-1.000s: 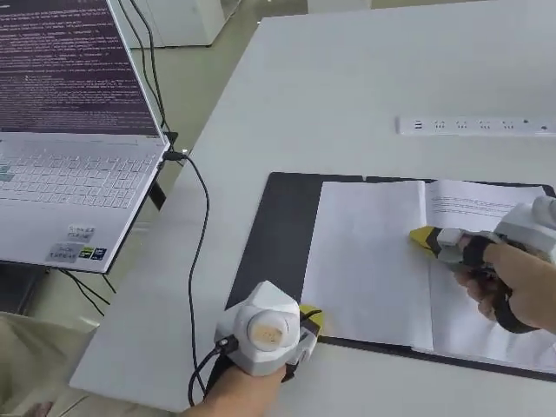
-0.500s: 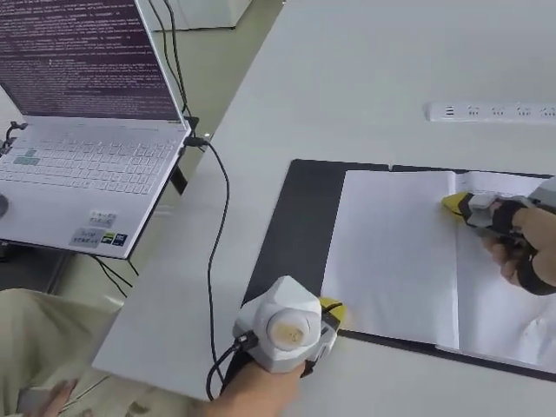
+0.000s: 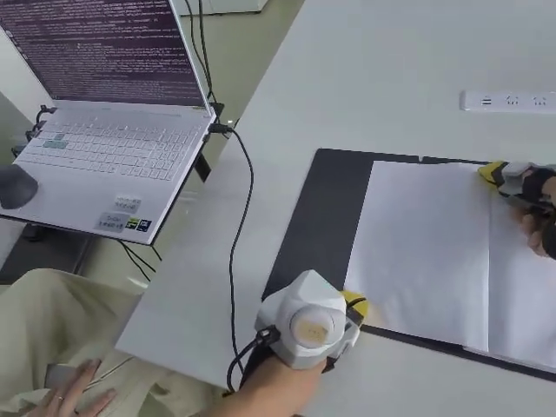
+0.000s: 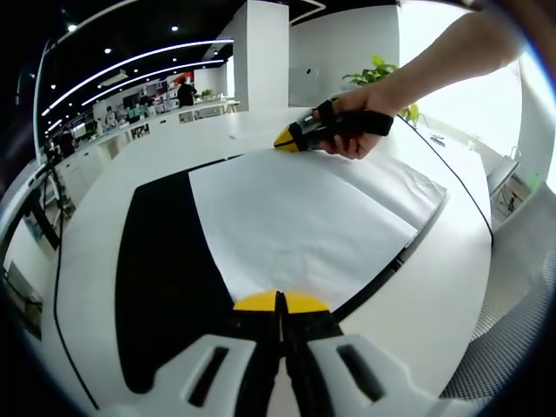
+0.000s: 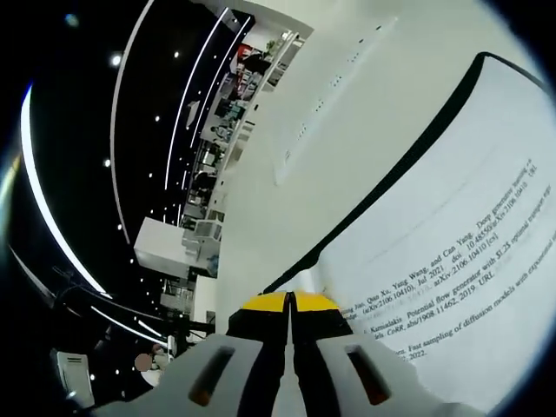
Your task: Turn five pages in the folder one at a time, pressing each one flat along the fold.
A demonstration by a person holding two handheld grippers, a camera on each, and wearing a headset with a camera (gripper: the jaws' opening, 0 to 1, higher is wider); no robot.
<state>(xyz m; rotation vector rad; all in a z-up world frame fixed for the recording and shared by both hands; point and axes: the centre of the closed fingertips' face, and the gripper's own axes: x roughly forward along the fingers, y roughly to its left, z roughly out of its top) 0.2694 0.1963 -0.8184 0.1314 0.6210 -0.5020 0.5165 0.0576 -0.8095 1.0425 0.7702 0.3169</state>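
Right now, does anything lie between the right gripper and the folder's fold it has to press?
Nothing visible does. The right gripper, jaws shut, is at the far end of the fold, right over the paper. The left gripper sits at the turned page's near edge, away from the fold.

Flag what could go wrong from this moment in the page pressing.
1. The right gripper, shut, sits at the far end of the fold, by the top edge of the page; pushing on could slide off and crumple it.
2. The left gripper, shut, rests at that page's near edge; a slip may skew it.
3. The cable beside the folder could snag the left arm.
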